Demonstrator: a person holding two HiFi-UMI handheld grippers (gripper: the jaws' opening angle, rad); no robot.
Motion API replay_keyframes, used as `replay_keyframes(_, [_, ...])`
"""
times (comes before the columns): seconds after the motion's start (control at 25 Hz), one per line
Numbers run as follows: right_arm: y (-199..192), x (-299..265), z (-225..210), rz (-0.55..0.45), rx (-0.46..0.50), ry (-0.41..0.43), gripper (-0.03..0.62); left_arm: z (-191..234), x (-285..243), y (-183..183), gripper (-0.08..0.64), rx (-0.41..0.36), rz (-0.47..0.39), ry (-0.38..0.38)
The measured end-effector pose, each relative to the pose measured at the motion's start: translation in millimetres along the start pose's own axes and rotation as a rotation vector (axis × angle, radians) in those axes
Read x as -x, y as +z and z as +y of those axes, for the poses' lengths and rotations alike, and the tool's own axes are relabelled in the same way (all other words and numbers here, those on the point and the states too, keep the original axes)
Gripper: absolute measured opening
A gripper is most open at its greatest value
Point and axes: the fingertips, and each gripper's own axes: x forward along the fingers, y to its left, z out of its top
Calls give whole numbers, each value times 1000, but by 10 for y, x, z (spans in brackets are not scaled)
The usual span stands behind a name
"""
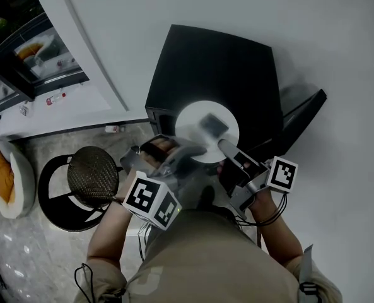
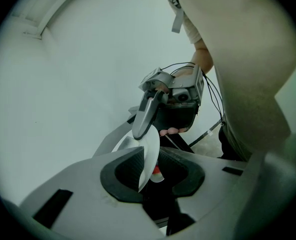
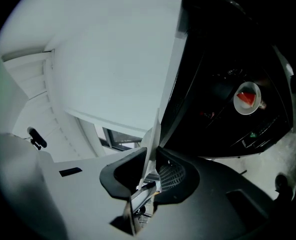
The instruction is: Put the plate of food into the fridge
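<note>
The plate of food is held up flat between both tools, right over the black fridge. The left tool pinches its left rim and the right tool pinches its right rim, both equally near. The fridge lies ahead and below. No words can be read anywhere.

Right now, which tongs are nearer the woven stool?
Left. The left tongs grip the plate on the edge facing the stool; the right tongs grip its opposite edge, farther away.
</note>
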Motion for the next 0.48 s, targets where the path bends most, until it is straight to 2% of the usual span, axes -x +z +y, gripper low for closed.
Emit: replay_keyframes(0.48, [-149,-10,19,-25,-74,16,55,-95,124,-32,92,-8,7,-4])
